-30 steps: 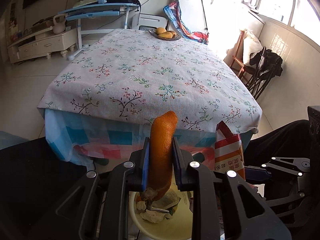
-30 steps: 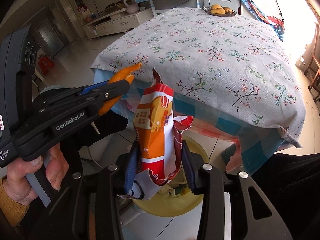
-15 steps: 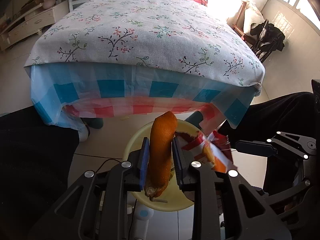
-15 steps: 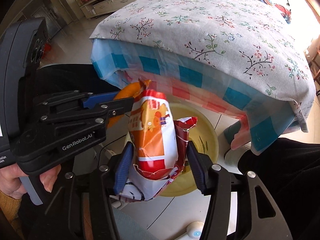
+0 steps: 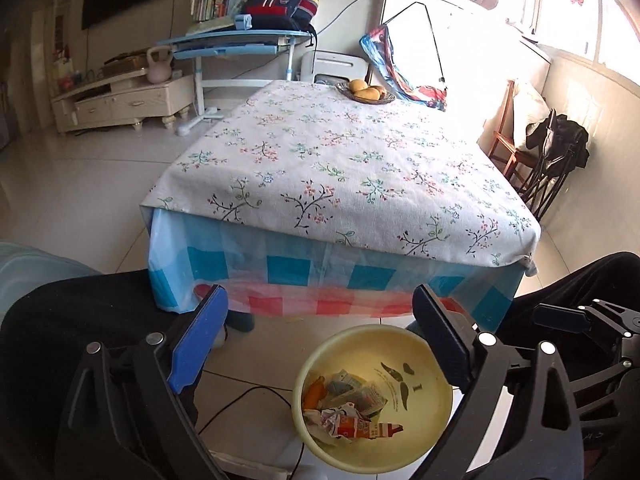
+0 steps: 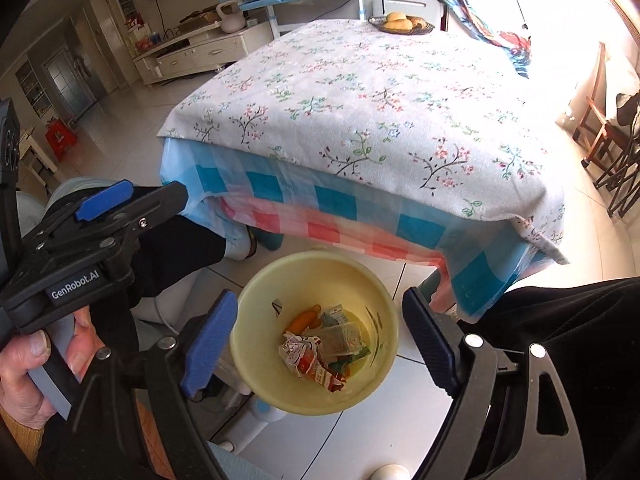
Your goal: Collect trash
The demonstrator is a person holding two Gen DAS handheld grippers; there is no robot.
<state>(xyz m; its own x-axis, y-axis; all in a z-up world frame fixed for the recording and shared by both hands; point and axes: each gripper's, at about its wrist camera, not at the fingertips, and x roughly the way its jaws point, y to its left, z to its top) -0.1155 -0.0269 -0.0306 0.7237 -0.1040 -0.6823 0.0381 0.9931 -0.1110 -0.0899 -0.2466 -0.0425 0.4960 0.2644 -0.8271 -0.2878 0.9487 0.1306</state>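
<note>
A: Where is the trash at this moment?

B: It lies inside the yellow bin [image 6: 320,276] on the floor, just in front of the table. I see an orange peel [image 6: 303,321], a crumpled red and orange snack wrapper [image 6: 316,366] and some pale packets beside them, all at the bottom of the bin. In the left wrist view the same wrapper [image 5: 356,426] is near the bin's front wall.

A: And the grippers, do they carry something?

B: No. The left gripper [image 5: 320,340] has its jaws spread wide and nothing is between the blue pads. The right gripper [image 6: 316,340] is the same, wide apart and empty. Both hang above the bin, the left one on the bin's left side.

A: So how much of the task is done?

B: I judge it is nearly finished, perhaps finished. The flowered tablecloth [image 6: 380,92] behind the bin shows no loose trash on it. At the end of the table far from the bin there is only a basket of fruit [image 6: 401,24], which I think is not trash.

A: Is something left to collect?

B: On the floor around the bin I find nothing obvious, only a dark cable [image 5: 240,400] at its left. Under the table I cannot see, so I cannot exclude it
</note>
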